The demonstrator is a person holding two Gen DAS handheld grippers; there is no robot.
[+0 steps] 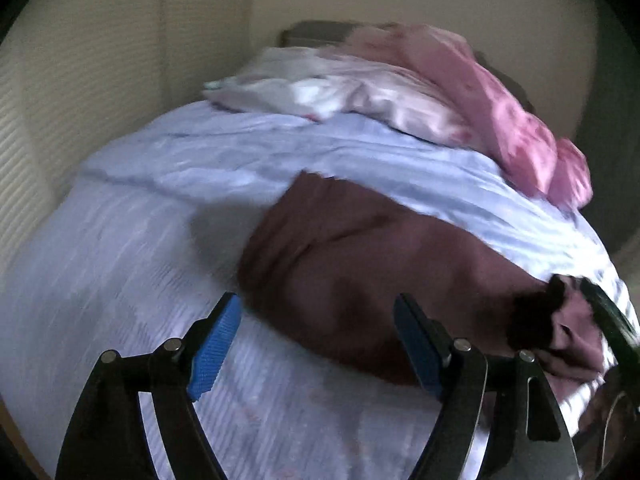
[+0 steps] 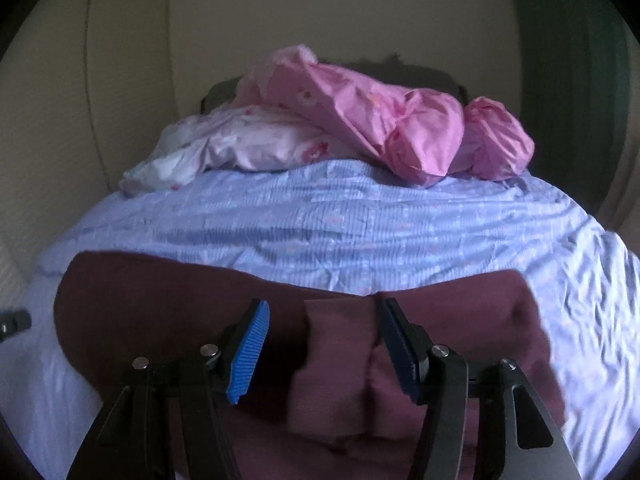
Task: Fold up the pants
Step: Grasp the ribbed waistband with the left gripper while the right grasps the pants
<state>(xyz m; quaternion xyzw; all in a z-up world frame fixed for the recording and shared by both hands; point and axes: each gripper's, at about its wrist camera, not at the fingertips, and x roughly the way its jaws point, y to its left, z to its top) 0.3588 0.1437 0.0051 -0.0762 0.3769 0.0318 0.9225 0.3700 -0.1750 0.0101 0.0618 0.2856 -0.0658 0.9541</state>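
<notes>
Pants [image 2: 168, 304] on bed [image 2: 360, 220], under right tongs [image 2: 322, 344], ahead of left tongs [image 1: 318, 344], both wide open, empty

The dark maroon knit pants [image 2: 160, 308] lie flat on the bed's light blue striped sheet [image 2: 360, 224], spread as a broad, rounded mass across the near part of the bed. In the right wrist view a lighter, ribbed band of the same fabric stands up in a fold near the middle, with creases running down beside it. In the left wrist view the pants [image 1: 340, 272] stretch diagonally, their right end bunched into a crumpled, paler lump; motion blur softens the details.
</notes>
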